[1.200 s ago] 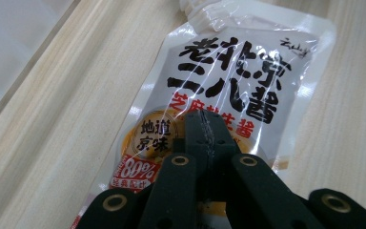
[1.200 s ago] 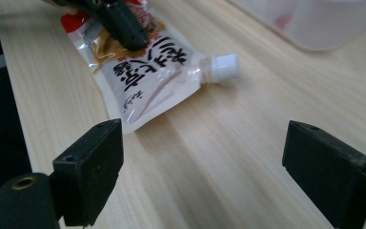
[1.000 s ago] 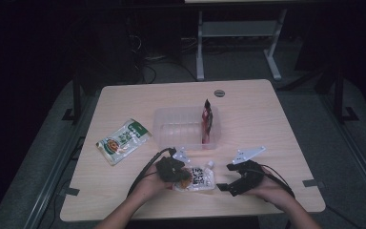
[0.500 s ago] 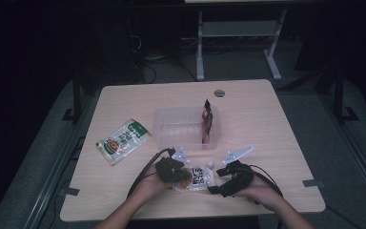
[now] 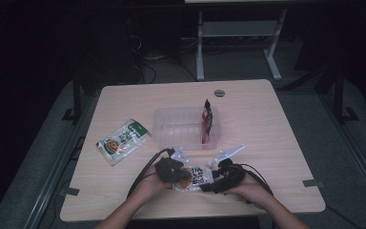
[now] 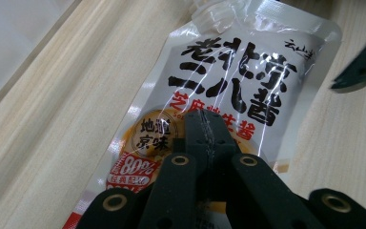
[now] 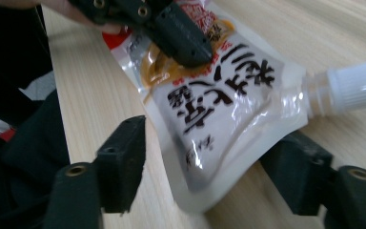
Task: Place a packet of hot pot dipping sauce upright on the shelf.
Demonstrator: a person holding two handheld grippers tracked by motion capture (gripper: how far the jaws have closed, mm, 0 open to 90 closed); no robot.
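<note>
Sauce pouch (image 6: 228, 90) lies flat on the table (image 5: 276, 124), pinned at its lower half by the left gripper (image 6: 205, 138), whose jaws are clamped tight on it, likely to steady it. The right gripper (image 7: 205, 167) straddles the pouch's corner near the white spout (image 7: 348, 88); its jaws have just been closing, pads not yet touching.

Pale wooden rectangular surface (image 5: 248, 102), lit against a dim room. Grey carpeted floor (image 5: 343, 157) around it. White metal frame of a second desk (image 5: 238, 33) behind. Dark cables (image 5: 157, 67) on the floor.
</note>
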